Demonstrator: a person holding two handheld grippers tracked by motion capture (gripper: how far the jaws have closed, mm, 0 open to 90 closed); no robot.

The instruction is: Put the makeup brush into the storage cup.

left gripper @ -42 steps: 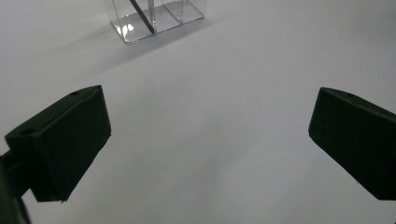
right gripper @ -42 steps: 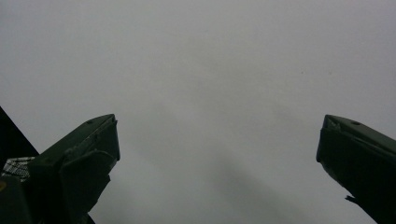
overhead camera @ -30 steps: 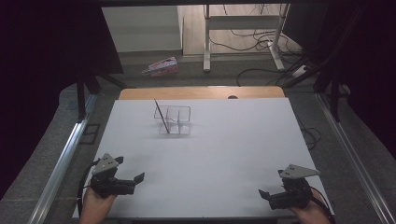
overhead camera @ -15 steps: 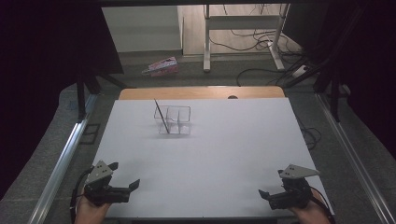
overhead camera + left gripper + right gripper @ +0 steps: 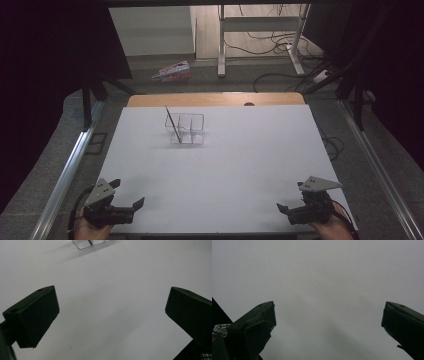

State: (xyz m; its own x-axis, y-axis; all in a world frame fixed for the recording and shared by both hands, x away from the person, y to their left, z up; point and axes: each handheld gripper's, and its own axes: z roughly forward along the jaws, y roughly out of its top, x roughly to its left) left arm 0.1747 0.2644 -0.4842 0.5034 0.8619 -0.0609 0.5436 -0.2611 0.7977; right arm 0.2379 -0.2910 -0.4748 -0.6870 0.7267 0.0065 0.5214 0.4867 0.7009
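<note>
Left gripper: held in the left gripper [image 5: 126,199] hand at the near left corner of the white table [image 5: 240,165], its jaws spread wide with nothing between them; in the left gripper view [image 5: 110,312] the two black jaws stand far apart over bare white surface.
Right gripper: the right gripper [image 5: 284,210] sits at the near right corner of the table, jaws likewise parted and empty; the right gripper view [image 5: 328,322] shows them wide apart above plain tabletop.
Grey plates: a three-cornered grey plate tops each gripper in the high view.
Hands: a hand [image 5: 87,231] grips the left tool at the bottom edge, and another hand [image 5: 332,229] grips the right one.
Gap between grippers: the two are well apart, at opposite ends of the near edge.
Clear container: a small transparent divided container [image 5: 186,129] stands on the far half of the table, left of its middle, well away from both grippers; its near edge also shows at the top of the left gripper view [image 5: 91,243].
Thin stick: a dark thin stick [image 5: 173,124] leans tilted in the container's left part, its top pointing up and to the left.
Wooden edge: a wooden strip [image 5: 215,99] runs along the table's far side.
Floor beyond: a pink-and-white packet [image 5: 172,71] lies on the floor past the table, with cables [image 5: 280,45] and a metal desk frame [image 5: 260,25] farther back.
</note>
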